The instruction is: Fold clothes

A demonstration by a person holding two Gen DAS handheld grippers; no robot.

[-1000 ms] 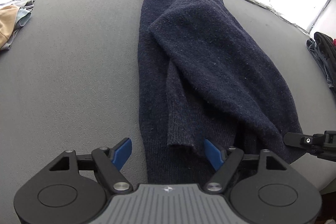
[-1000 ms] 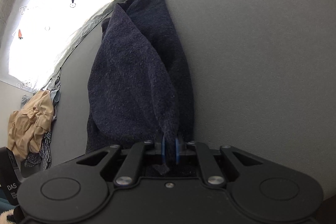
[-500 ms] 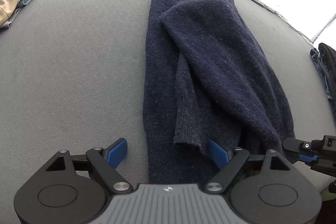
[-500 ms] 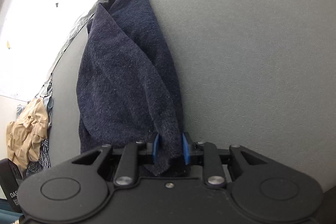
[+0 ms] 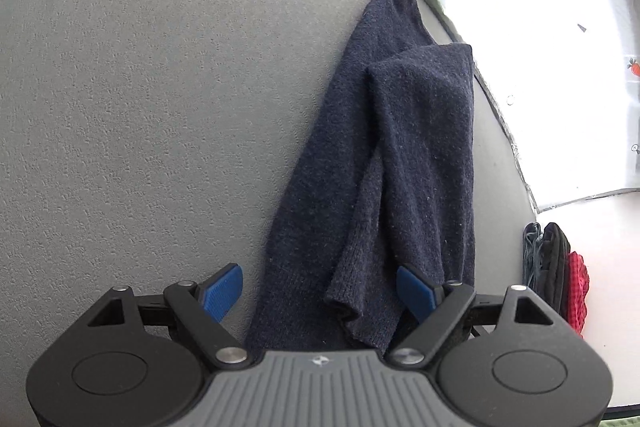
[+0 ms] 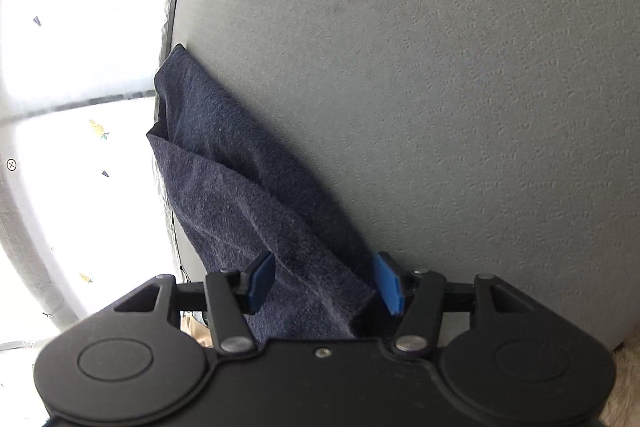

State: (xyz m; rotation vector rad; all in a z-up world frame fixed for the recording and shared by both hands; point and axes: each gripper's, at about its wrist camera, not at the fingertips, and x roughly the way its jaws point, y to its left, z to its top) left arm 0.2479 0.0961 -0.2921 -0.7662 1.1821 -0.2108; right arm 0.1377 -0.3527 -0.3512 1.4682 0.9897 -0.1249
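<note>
I'm holding the left gripper (image 5: 319,293) wide over the near end of the navy sweater (image 5: 384,163), which is lying folded lengthwise on the grey table (image 5: 140,87) and stretching away ahead. My right gripper (image 6: 326,281) is also standing open, its blue pads (image 6: 262,279) flanking the sweater's (image 6: 240,211) end without pinching it.

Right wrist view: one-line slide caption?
Right claw open, its blue pads either side of the navy sweater on the grey table.
</note>
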